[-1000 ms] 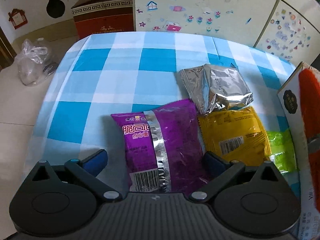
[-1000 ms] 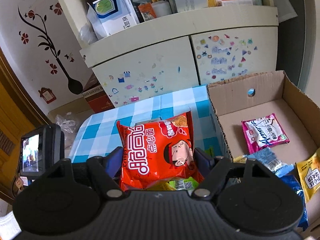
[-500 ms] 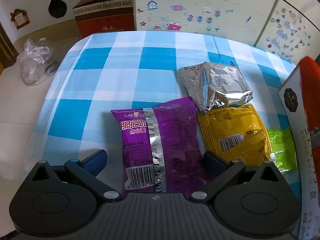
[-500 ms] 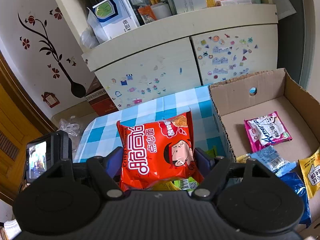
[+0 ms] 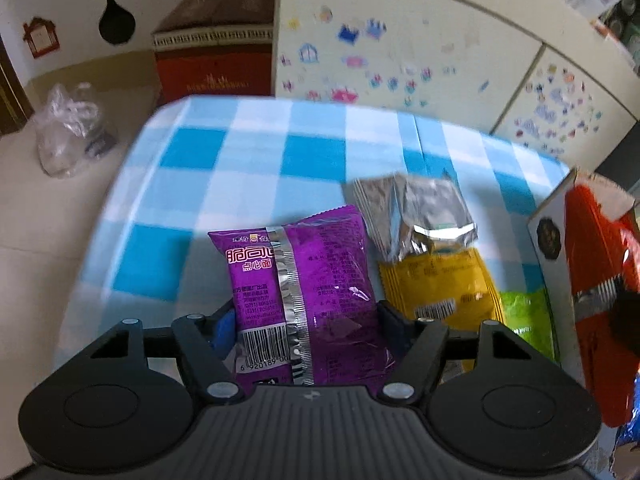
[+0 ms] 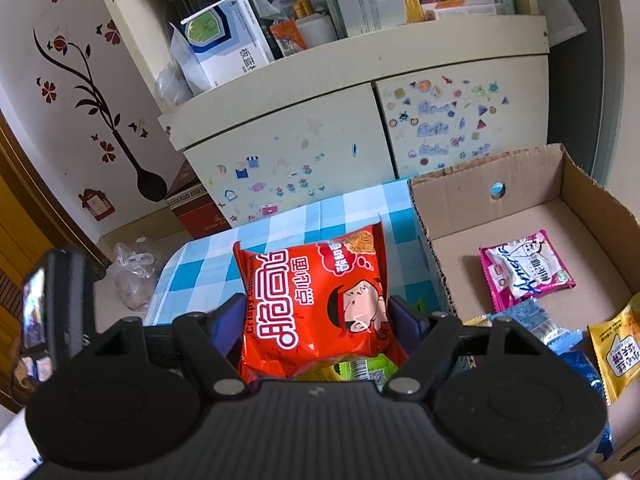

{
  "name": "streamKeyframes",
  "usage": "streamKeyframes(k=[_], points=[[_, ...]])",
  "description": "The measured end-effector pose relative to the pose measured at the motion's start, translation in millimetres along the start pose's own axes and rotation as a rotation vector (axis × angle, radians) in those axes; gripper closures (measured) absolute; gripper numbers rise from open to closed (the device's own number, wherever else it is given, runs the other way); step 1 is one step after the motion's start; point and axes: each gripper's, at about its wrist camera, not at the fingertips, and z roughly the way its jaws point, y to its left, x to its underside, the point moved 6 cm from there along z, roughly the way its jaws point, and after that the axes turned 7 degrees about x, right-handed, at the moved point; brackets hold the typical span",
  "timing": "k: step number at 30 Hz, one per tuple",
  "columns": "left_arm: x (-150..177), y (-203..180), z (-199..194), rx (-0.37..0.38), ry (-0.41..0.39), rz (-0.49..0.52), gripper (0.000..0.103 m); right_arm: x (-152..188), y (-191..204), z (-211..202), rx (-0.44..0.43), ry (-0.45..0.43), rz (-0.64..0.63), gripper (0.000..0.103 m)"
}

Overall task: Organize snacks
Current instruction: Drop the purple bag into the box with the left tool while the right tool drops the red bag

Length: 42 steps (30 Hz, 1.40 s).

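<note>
While its two blue-padded fingers press in from either side, the left gripper holds a purple foil snack packet with a silver seam and barcode, lifted clear of the blue-and-white checked counter. Just to the right of that packet, on the cloth, lies a crumpled silver foil packet, its near edge overlapping a flat yellow packet with a barcode; a bright green packet lies against the yellow one's right side.

At the counter's right edge stands a brown cardboard box with its top open. The right gripper is clamped on a red crispy-noodle packet printed with a cartoon face, held in the air above the counter just left of the box's near wall; that same red packet shows at the right edge of the left wrist view. Inside the box lie a pink-and-white packet on the bare cardboard floor, a light blue packet nearer the camera, and a yellow packet with black characters at the right. Beyond the counter stands a cream cabinet covered in small stickers, with cluttered shelves above it.
</note>
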Motion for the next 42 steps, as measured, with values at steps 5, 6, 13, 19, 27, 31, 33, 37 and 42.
streamKeyframes(k=[5, 6, 13, 19, 27, 31, 33, 37, 42], points=[[-5.2, 9.5, -9.2, -0.003, -0.016, -0.023, 0.028, -0.8, 1.7, -0.1, -0.004, -0.005, -0.009, 0.026], [-5.1, 10.6, -11.0, 0.001, -0.016, -0.027, 0.028, -0.3, 2.2, 0.2, -0.004, -0.004, -0.011, 0.026], [0.8, 13.5, -29.2, 0.059, -0.047, -0.046, 0.028, 0.6, 3.2, -0.7, -0.001, -0.009, -0.021, 0.026], [22.3, 17.4, -47.4, 0.073, -0.07, -0.05, 0.028, -1.7, 5.7, -8.8, -0.011, -0.026, -0.031, 0.026], [49.5, 25.1, -60.3, 0.053, -0.079, -0.109, 0.028, -8.0, 8.8, -26.9, -0.034, -0.057, -0.036, 0.026], [54.0, 14.5, -67.6, 0.057, -0.09, -0.099, 0.028, -12.8, -0.4, -34.7, -0.025, -0.074, -0.017, 0.026], [54.4, 6.7, -71.3, 0.065, -0.092, -0.094, 0.028, -16.3, -7.3, -39.9, -0.02, -0.082, 0.001, 0.026], [51.8, -13.2, -80.0, 0.084, -0.109, -0.076, 0.028, -24.3, -24.3, -54.5, -0.015, -0.111, 0.049, 0.026], [45.7, -44.6, -91.8, 0.118, -0.132, -0.034, 0.028, -33.9, -47.1, -74.9, 0.005, -0.158, 0.098, 0.026]])
